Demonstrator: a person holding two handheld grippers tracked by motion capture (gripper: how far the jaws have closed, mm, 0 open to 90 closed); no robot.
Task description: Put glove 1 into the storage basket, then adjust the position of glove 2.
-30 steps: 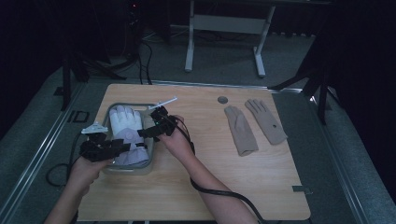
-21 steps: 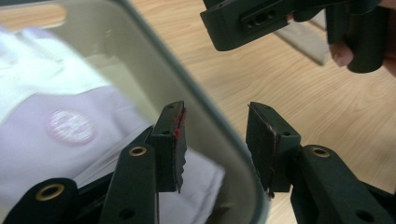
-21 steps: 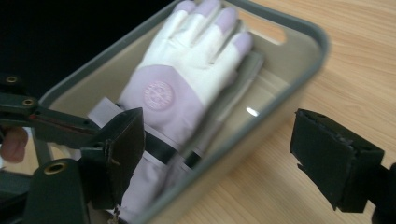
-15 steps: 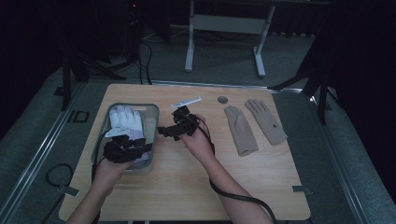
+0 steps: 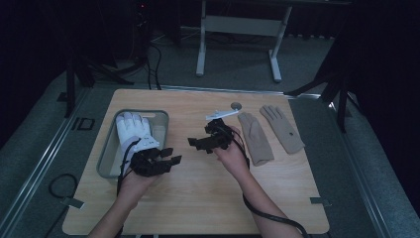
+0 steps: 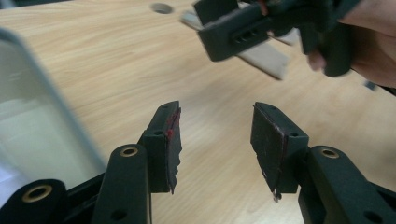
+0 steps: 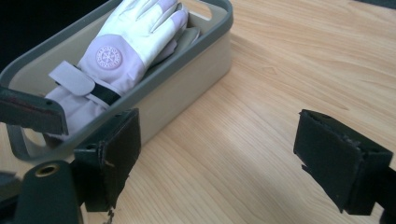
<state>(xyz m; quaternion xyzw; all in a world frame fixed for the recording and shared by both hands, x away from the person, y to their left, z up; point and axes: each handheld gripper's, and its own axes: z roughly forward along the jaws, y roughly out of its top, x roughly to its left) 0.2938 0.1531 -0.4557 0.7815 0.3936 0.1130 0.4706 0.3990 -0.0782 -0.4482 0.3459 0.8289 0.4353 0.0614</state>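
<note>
The work in hand looks like packing gloves into the grey bin (image 5: 159, 117) at the left of the tabletop (image 5: 198, 198), and it appears about half done. A white glove (image 5: 132, 130) lies inside the bin, fingers toward the far end; the right claw view shows a second, paler glove (image 7: 184, 39) tucked partly under it. Two beige gloves are left: one (image 5: 254, 137) lies flat on the right half of the tabletop, the other (image 5: 282, 128) just beside it farther right, both well apart from the bin. Neither claw carries anything. The left claw (image 5: 168, 157) hovers just off the near right corner of the bin, its jaws partly apart over bare wood and just lately opening a little further. The right claw (image 5: 197, 143) hangs over the middle of the tabletop, between the bin and the beige gloves, its jaws spread wide and likewise just opened a little more, with nothing between them. By my reading, what remains is to fetch each beige glove and lay it in the bin.
</note>
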